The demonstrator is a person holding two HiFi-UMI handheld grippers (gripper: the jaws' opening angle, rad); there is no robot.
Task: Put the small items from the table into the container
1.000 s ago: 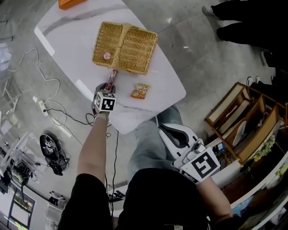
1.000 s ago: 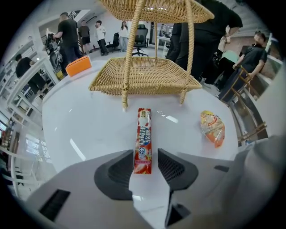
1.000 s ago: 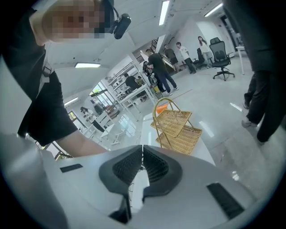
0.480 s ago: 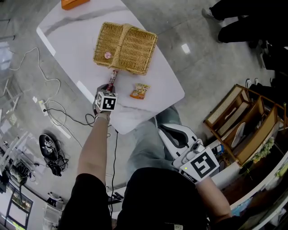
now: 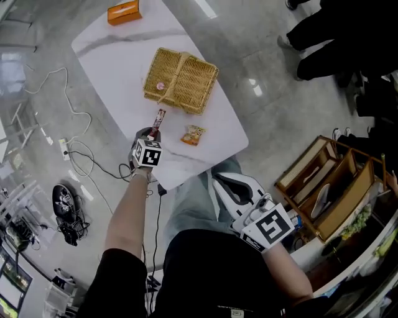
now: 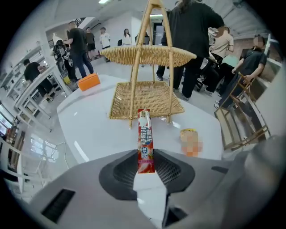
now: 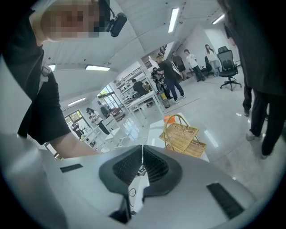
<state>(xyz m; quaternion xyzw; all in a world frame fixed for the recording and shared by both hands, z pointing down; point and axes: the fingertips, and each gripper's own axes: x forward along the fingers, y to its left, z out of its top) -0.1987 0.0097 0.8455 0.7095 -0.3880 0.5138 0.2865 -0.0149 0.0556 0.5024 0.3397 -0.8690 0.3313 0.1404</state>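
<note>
A long red stick packet [image 6: 145, 142] is pinched at its near end between my left gripper's [image 6: 145, 166] jaws and held above the white table [image 5: 118, 68]. In the head view the packet [image 5: 159, 119] pokes out of the left gripper [image 5: 151, 131] towards the wicker basket [image 5: 181, 79]. The basket [image 6: 147, 96] stands just beyond, handle up, with one small pink item [image 5: 160, 86] inside. An orange snack packet [image 5: 193, 135] lies on the table to the right of the left gripper. My right gripper [image 5: 221, 181] hangs off the table near my lap, jaws shut on nothing [image 7: 142, 166].
An orange box [image 5: 123, 12] sits at the table's far end. Cables and a power strip [image 5: 65, 149] lie on the floor at the left. A wooden rack [image 5: 326, 189] stands at the right. Several people [image 6: 192, 40] stand beyond the table.
The left gripper has closed on the red stick packet and lifted it off the table. The right gripper has risen a little.
</note>
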